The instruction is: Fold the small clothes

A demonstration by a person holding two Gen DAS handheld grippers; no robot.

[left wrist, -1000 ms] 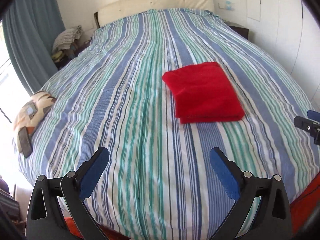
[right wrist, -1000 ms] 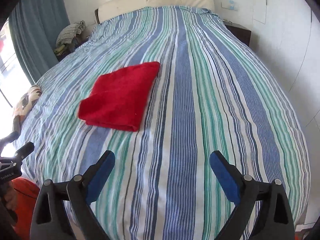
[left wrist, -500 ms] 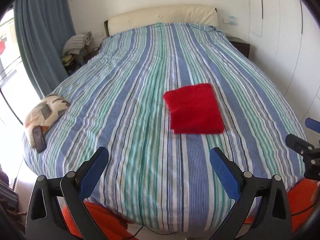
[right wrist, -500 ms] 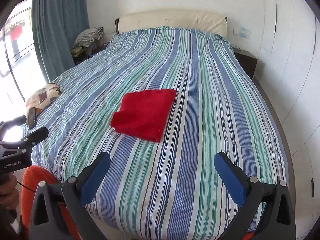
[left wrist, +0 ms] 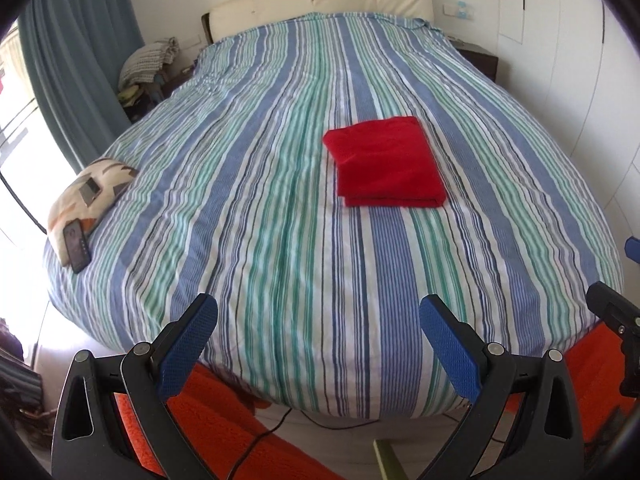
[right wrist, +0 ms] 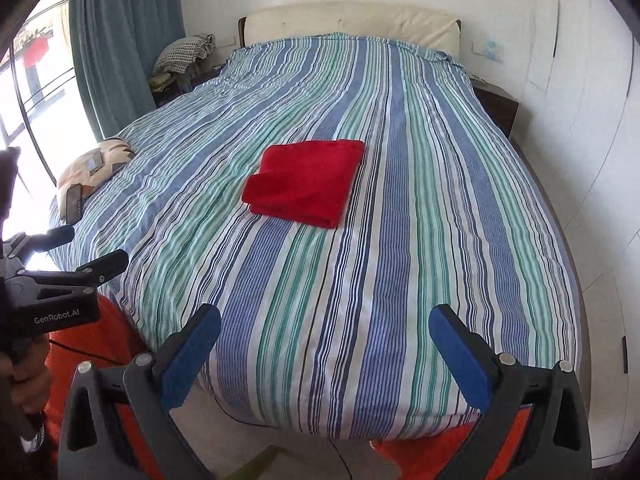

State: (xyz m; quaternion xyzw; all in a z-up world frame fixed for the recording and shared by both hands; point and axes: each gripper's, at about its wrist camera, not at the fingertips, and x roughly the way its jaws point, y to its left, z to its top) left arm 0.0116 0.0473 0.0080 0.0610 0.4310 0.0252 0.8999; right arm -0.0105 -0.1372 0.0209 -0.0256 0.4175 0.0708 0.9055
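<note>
A red garment (left wrist: 386, 168) lies folded in a neat rectangle on the striped bed cover (left wrist: 260, 184), right of the bed's middle; it also shows in the right wrist view (right wrist: 306, 182). My left gripper (left wrist: 318, 344) is open and empty, held over the foot edge of the bed, well short of the garment. My right gripper (right wrist: 324, 350) is open and empty, also back at the foot edge. The left gripper shows at the left edge of the right wrist view (right wrist: 72, 252).
A patterned cushion (left wrist: 90, 192) with a phone (left wrist: 76, 245) on it lies at the bed's left edge. A teal curtain (left wrist: 76, 60) and a clothes pile (left wrist: 150, 60) stand at the left. White wardrobe doors (left wrist: 580, 60) line the right. An orange rug (left wrist: 224, 420) lies below.
Both grippers have pulled back from the bed towards its foot, staying open. The folded red garment now looks smaller and farther away; it has not moved on the cover.
</note>
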